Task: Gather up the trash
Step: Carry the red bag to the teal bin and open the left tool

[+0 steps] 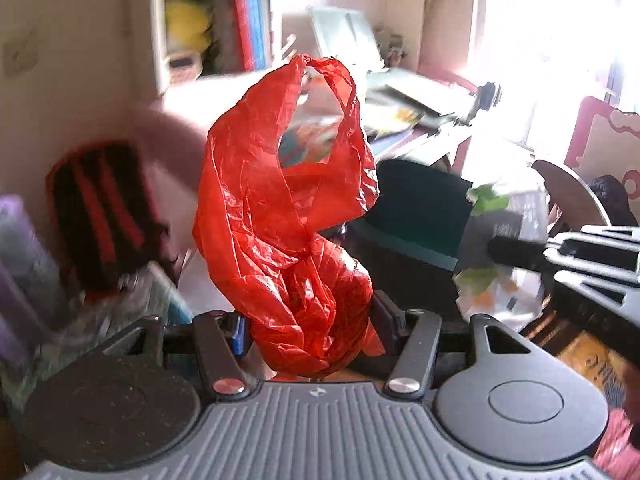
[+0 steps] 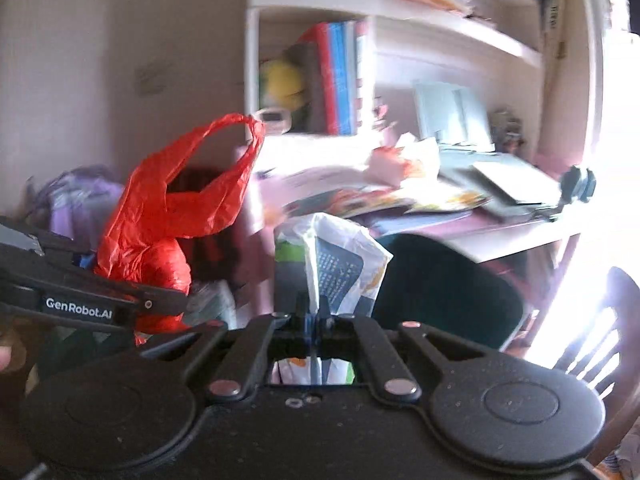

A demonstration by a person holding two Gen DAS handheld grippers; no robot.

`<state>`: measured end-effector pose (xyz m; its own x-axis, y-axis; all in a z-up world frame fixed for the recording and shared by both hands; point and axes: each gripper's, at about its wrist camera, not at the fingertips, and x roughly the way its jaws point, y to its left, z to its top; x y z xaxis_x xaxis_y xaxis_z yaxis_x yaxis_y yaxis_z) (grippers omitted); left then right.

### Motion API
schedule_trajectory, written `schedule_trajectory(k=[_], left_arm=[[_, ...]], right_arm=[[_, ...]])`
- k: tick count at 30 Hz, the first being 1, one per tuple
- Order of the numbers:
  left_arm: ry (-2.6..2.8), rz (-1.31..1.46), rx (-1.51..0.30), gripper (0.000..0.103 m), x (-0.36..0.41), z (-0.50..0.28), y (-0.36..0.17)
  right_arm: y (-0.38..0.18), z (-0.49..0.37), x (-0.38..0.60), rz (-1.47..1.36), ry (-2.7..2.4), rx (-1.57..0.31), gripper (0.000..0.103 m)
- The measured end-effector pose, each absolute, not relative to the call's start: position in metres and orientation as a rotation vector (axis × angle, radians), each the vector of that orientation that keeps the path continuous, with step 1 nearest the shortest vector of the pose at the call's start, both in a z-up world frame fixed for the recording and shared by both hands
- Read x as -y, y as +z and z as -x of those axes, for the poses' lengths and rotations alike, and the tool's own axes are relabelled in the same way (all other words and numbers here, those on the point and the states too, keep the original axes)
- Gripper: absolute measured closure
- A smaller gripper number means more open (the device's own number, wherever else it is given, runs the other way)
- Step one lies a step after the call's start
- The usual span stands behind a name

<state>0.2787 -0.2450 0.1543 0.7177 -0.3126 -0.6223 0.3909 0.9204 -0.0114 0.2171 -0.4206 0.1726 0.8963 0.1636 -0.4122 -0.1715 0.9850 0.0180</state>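
A crumpled red plastic bag stands up out of my left gripper, which is shut on its lower part. Its handle loops point upward. The same red bag shows at the left of the right wrist view, with the left gripper under it. My right gripper is shut on a white printed wrapper with green and dark patches. In the left wrist view the right gripper comes in from the right edge with that wrapper around its tip.
A dark green bin stands below a cluttered pink desk with papers and books. A white bookshelf rises behind it. A wooden chair is at the right. A red and black bag and purple items sit at the left.
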Motion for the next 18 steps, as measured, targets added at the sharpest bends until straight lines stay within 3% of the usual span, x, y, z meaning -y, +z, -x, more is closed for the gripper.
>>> schedule_trajectory(k=[6,18], left_arm=[[-0.434,-0.147,-0.600,0.045,0.309,-0.322,0.176],[-0.437,-0.198,-0.686,0.045,0.387,-0.400,0.127]], right_arm=[[0.176,-0.259,0.462,-0.029,0.079,-0.428,0.102],[0.120,-0.318,0.488,-0.019,0.024,-0.564,0.101]])
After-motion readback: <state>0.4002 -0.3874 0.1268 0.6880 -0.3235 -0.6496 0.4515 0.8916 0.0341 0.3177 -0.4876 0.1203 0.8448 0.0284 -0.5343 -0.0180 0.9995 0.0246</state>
